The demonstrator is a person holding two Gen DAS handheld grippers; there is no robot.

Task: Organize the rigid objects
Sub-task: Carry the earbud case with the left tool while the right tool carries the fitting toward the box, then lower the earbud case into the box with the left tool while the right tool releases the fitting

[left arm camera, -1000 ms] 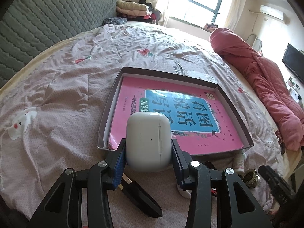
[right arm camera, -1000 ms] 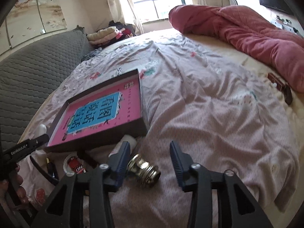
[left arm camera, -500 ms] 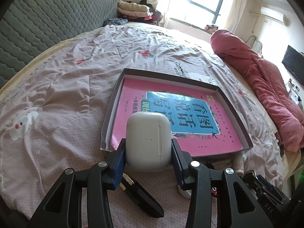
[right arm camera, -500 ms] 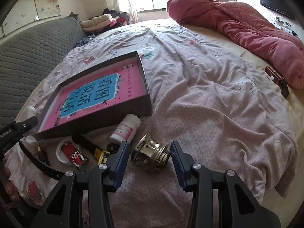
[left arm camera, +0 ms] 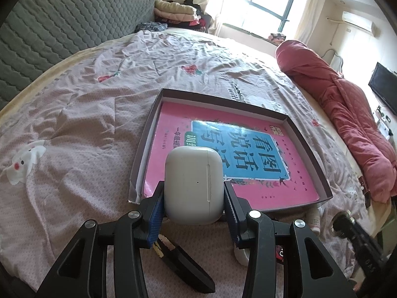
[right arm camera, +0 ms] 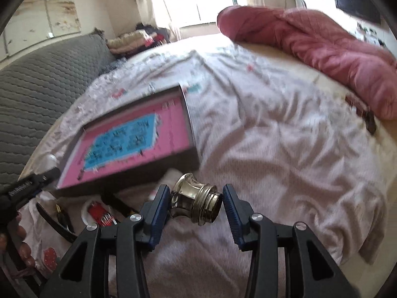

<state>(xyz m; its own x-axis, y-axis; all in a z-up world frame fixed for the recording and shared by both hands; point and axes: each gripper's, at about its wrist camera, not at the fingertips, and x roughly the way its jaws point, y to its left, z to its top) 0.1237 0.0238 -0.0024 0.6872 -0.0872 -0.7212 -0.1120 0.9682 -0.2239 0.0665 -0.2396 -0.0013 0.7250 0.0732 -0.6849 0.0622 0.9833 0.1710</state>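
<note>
My left gripper [left arm camera: 194, 193] is shut on a white earbud case [left arm camera: 193, 186], held upright just in front of the near left corner of a dark shallow box [left arm camera: 145, 151]. A pink and blue book [left arm camera: 248, 191] lies flat in that box. My right gripper [right arm camera: 196, 198] is shut on a brass threaded fitting [right arm camera: 196, 198], which lies sideways with its flared end on the left pad and its threaded end at the right pad. The fitting is sharp while the bed behind it is blurred. The box [right arm camera: 139, 178] is just beyond it on the left.
On the pink bedsheet [left arm camera: 74, 136] near the box's front lie a white pill bottle [left arm camera: 314, 219], a black strap [left arm camera: 183, 265] and a tape roll with a red label [right arm camera: 99, 217]. A red quilt [right arm camera: 322, 49] fills the right side. A grey headboard [left arm camera: 49, 24] stands at the left.
The right gripper closed in around the brass fitting, which lay loose on the sheet and now sits between the pads, slightly raised. The left gripper and the case stayed put.
</note>
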